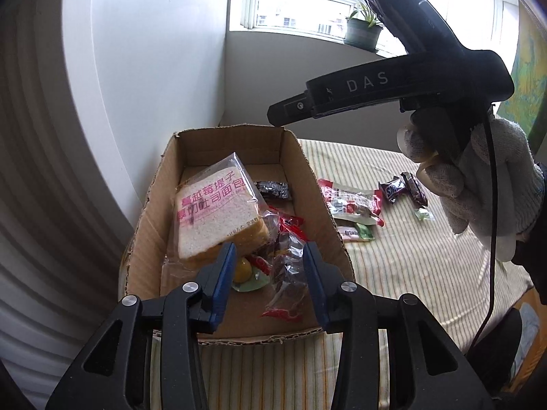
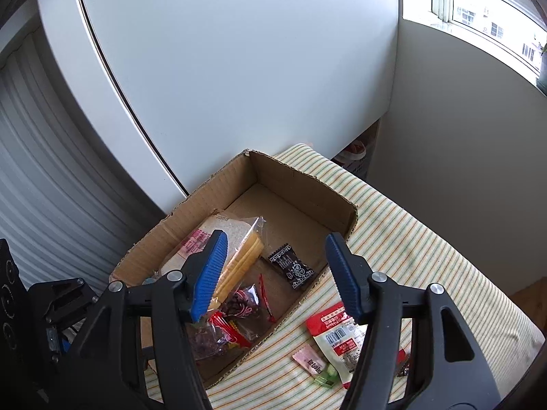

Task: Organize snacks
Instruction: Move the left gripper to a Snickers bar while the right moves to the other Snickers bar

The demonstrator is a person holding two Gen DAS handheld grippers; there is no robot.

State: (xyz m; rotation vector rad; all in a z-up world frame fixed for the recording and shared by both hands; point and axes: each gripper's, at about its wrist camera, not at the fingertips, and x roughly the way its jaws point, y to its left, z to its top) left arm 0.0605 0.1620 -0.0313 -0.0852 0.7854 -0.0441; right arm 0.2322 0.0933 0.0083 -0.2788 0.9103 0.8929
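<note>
Bright daylight pours through the window [image 1: 301,7], and a potted plant [image 1: 363,29] sits on the sill, green leaves leaning toward the glass. Below, a striped cloth [image 2: 410,239] in cream with green and orange lines covers the desk. A plain white wall panel [image 2: 239,68] rises behind, a ribbed white surface [image 2: 41,184] beside it. A colourful picture [image 1: 528,78] hangs far right.

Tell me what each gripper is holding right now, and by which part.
Nothing. The left gripper hangs open over the box, and the right gripper is open too, with nothing between its jaws.
</note>
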